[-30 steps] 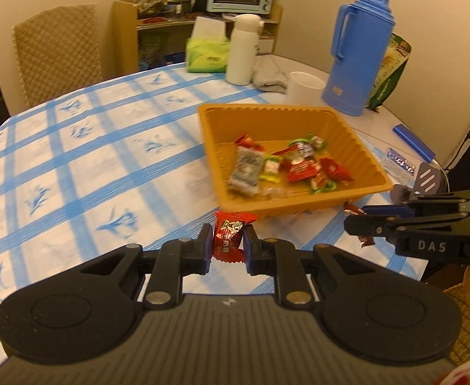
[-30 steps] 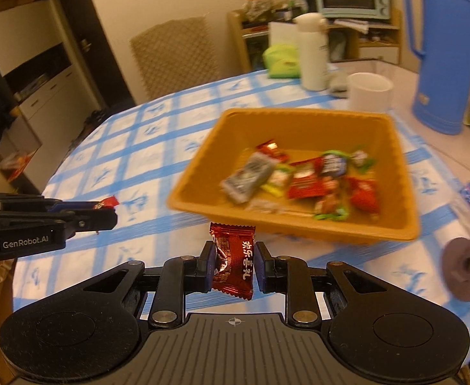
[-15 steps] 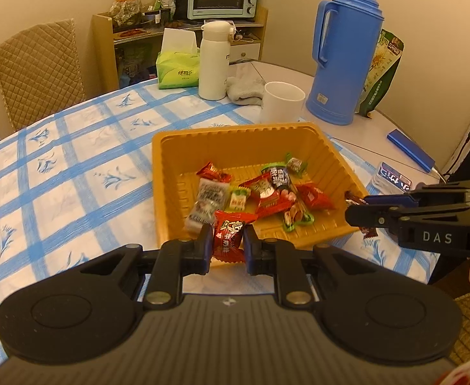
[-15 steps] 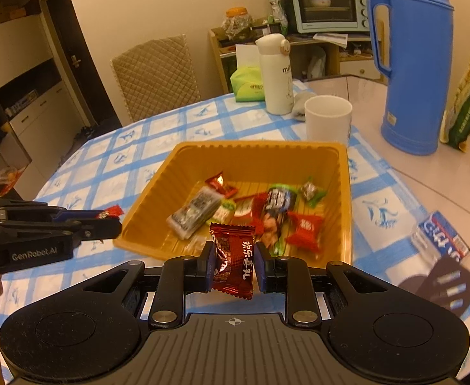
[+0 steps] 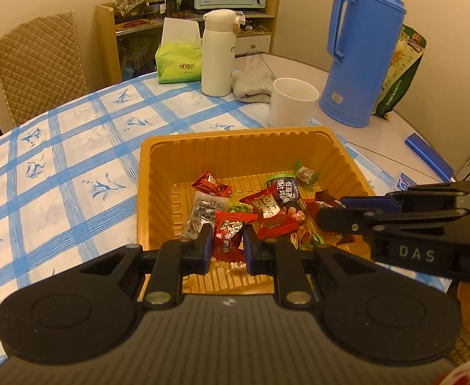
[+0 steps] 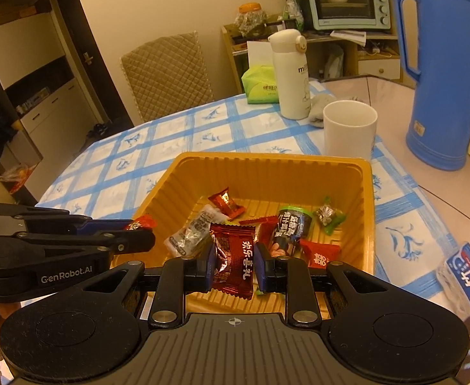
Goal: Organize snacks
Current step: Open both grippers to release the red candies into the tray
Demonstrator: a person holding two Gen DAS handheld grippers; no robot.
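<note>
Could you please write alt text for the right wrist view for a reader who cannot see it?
The right gripper holds a dark red candy between its fingers over the near rim of an orange tray of wrapped sweets. The left gripper reaches in from the left with a red candy, on a blue-checked tablecloth.

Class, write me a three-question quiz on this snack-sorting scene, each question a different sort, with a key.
1. True or false: the left gripper is empty.
2. The right gripper holds: A) a dark red candy; B) a spoon; C) nothing.
3. Fill in: both grippers are over the orange ___.

Key: 1. False, it is shut on a bright red candy. 2. A. 3. tray.
</note>
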